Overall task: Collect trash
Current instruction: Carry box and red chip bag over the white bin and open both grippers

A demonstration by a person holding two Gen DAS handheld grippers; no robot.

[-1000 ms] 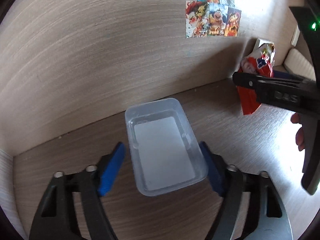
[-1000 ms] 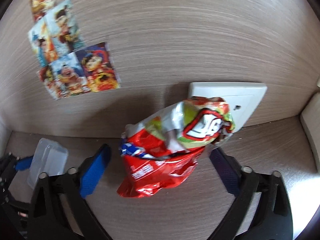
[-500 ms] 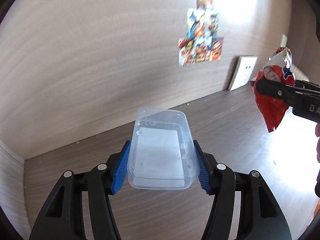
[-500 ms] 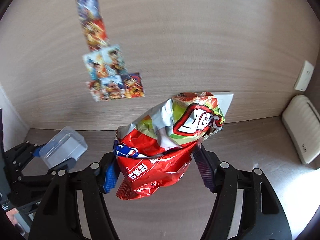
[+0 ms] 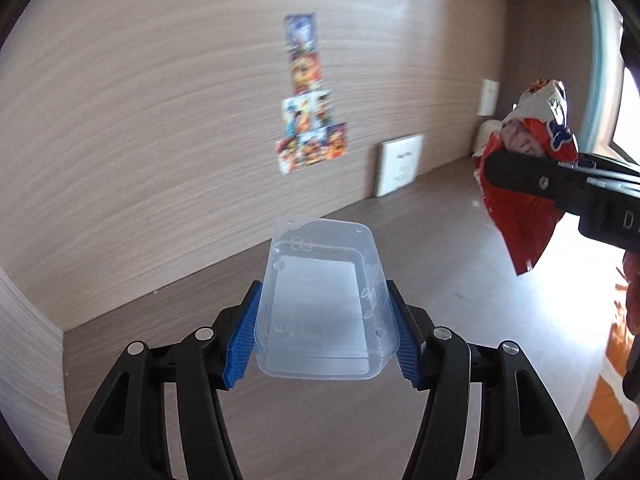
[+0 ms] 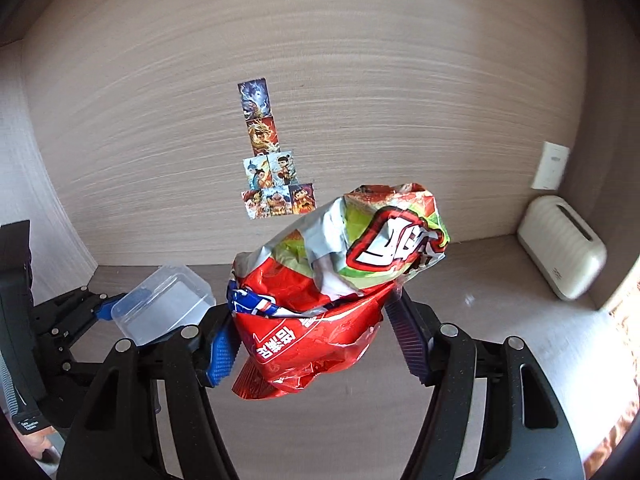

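My left gripper point(image 5: 322, 332) is shut on a clear plastic container point(image 5: 324, 300) and holds it above the wooden desk point(image 5: 420, 248). My right gripper point(image 6: 316, 344) is shut on a crumpled red snack bag point(image 6: 320, 300) and holds it in the air. The bag also shows at the right of the left wrist view point(image 5: 524, 184), in the right gripper. The container and the left gripper show at the lower left of the right wrist view point(image 6: 160, 304).
A wood-grain wall point(image 6: 360, 80) with stickers point(image 6: 272, 176) stands behind the desk. A white box point(image 6: 560, 244) sits at the far right corner. A white panel point(image 5: 400, 164) leans on the wall. A white wall plate point(image 6: 550, 166) is above the box.
Both grippers closed on their objects and lifted them off the desk. The views have pulled back and up from the wall.
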